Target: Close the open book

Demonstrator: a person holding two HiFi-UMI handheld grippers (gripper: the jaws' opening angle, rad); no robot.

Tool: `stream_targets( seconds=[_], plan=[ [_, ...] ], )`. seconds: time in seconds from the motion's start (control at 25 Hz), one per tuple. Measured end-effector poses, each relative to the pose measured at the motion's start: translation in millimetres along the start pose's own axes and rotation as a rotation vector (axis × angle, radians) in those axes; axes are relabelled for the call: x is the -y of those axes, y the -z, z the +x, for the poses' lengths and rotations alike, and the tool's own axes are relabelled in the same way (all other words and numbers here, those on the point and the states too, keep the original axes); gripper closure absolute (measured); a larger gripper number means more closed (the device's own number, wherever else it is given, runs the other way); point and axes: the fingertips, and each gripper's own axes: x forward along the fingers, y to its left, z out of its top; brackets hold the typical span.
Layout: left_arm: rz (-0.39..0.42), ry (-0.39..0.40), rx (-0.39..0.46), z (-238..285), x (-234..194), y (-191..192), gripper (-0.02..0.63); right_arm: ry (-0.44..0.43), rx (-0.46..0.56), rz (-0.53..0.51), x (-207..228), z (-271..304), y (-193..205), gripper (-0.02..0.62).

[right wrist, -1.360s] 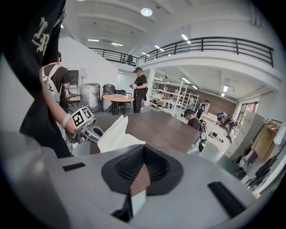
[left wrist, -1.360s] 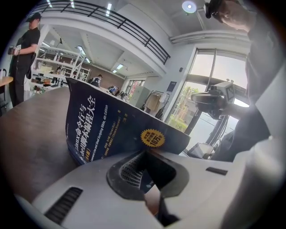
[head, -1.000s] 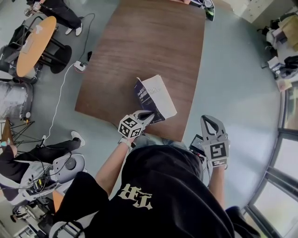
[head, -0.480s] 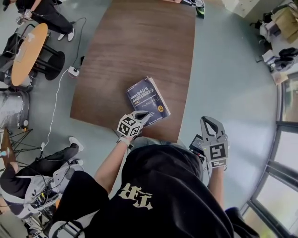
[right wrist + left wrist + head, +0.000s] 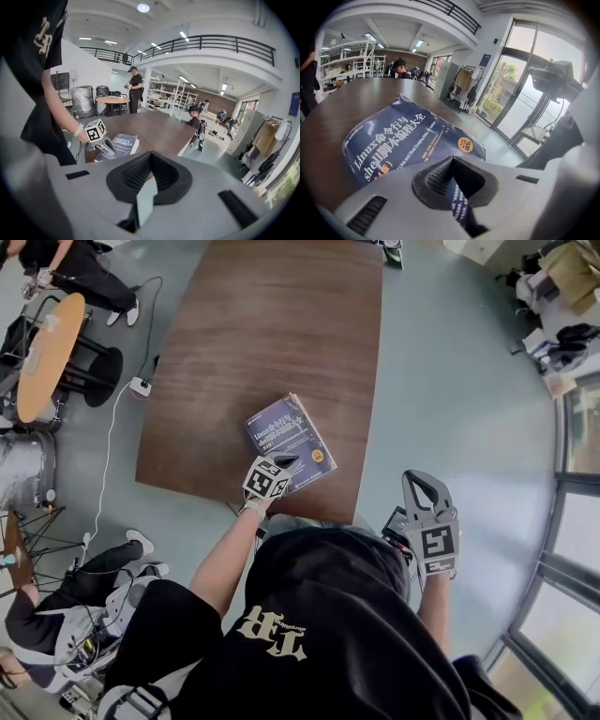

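Book (image 5: 289, 439) closed | left hand-held gripper (image 5: 288, 462) together, sees title | right hand-held gripper (image 5: 419, 480) together

Your left gripper (image 5: 452, 161) has its jaws drawn together with nothing between them. Just ahead and below lies 1 closed book (image 5: 398, 136), blue cover up, flat on the brown table (image 5: 342, 103). Far ahead stands a person (image 5: 399, 68); glass doors (image 5: 511, 89) are off to the right.

Book (image 5: 286, 432) near corner — hidden behind left gripper (image 5: 289, 461); table (image 5: 272, 324) cropped.
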Motion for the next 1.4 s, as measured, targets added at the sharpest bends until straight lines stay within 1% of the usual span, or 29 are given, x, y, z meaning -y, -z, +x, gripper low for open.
stream_targets(
  seconds=[0.2, 0.36, 0.68, 0.8, 0.96, 1.16, 1.28, 1.4],
  plan=[
    [-0.014, -0.021, -0.094, 9.8, -3.4, 2.4, 0.6, 0.024, 0.008, 0.044, 14.1, -5.5, 5.3, 0.609],
    [-0.03, -0.01, -0.134, 13.0, -5.5, 1.6, 0.6, 0.039, 0.003, 0.055, 21.1, -4.0, 9.1, 0.609],
    [-0.028, -0.017, -0.149, 16.6, -3.7, -3.5, 0.6, 0.049, 0.016, 0.071, 30.9, -0.9, 5.1, 0.609],
    [-0.034, -0.021, -0.155, 20.7, -3.0, -6.6, 0.6, 0.067, 0.025, 0.103, 37.8, -2.7, 7.7, 0.609],
    [-0.033, -0.035, -0.18, 27.4, -1.3, -10.5, 0.6, 0.098, 0.067, 0.175, 50.2, -8.7, 7.3, 0.609],
    [-0.008, -0.026, -0.219, 32.4, -1.6, -14.6, 0.6, 0.116, 0.085, 0.22, 58.6, -10.2, 6.4, 0.609],
    [-0.016, -0.022, -0.202, 36.7, -2.1, -20.0, 0.6, 0.111, 0.074, 0.216, 56.8, -7.9, 7.5, 0.609],
    [-0.012, -0.017, -0.16, 41.0, -2.1, -29.6, 0.6, 0.101, 0.066, 0.21, 52.4, -4.3, 5.4, 0.609]
  ],
)
